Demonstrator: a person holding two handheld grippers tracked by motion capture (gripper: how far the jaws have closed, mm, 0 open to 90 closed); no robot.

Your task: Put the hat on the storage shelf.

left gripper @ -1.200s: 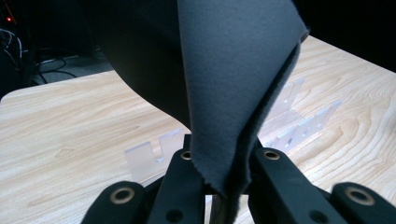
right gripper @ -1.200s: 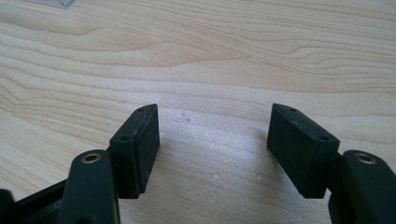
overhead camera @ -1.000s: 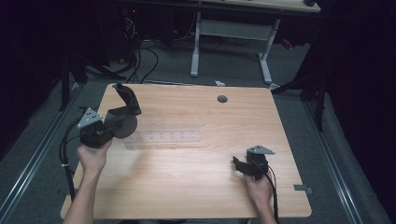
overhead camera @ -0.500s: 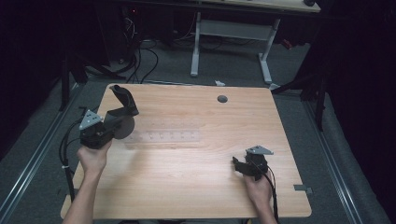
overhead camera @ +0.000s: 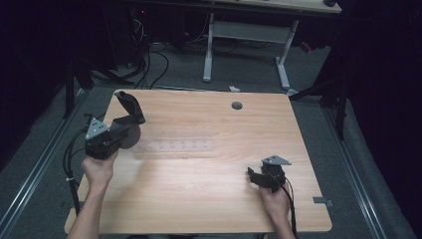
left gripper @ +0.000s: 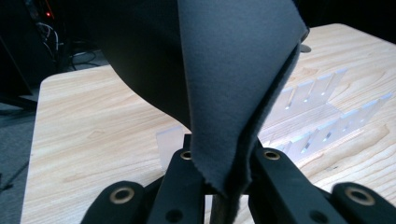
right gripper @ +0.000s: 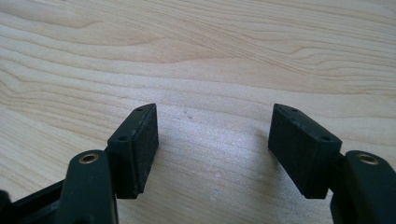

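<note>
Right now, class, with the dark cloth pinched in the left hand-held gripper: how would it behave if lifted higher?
The dark cloth is probably floppy: it hangs folded above the left hand-held gripper. It looks light and thin-edged. Its matte surface suggests it won't slip easily.

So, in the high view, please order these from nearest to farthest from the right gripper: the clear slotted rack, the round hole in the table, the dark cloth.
From the right gripper, near the table's right front:
1. Clear slotted rack, mid-table, to its left.
2. Round hole, far side, almost straight ahead.
3. Dark cloth, far left, clamped in the left gripper.
</note>
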